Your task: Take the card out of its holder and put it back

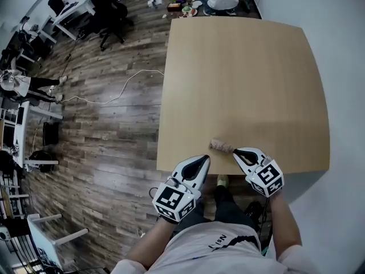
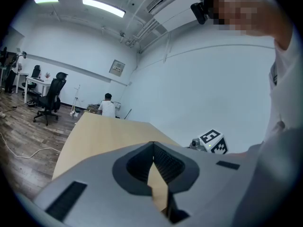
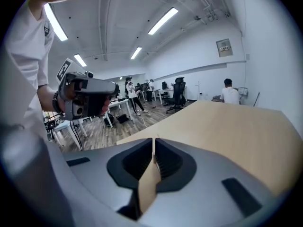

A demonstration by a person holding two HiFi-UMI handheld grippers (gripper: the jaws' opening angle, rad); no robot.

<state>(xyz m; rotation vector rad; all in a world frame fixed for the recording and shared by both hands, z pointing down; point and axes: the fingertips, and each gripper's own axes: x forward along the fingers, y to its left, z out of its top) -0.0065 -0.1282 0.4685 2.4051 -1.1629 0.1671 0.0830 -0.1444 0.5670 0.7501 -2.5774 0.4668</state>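
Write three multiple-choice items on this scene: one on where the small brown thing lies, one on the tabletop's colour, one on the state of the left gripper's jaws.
1. Where is the small brown oblong object?
A) on the table near its front edge, close to the right hand-held gripper
B) at the table's far edge
C) on the floor

2. What colour is the square wooden table?
A) black
B) light tan
C) green

3. How do the jaws of the left hand-held gripper stand?
A) wide apart
B) shut on a card
C) together, with nothing between them

Answers:
1 A: the head view shows it just ahead of that gripper's tips.
2 B: the top is pale tan in every view.
3 C: the left gripper view shows the tips meeting, with only tabletop behind.
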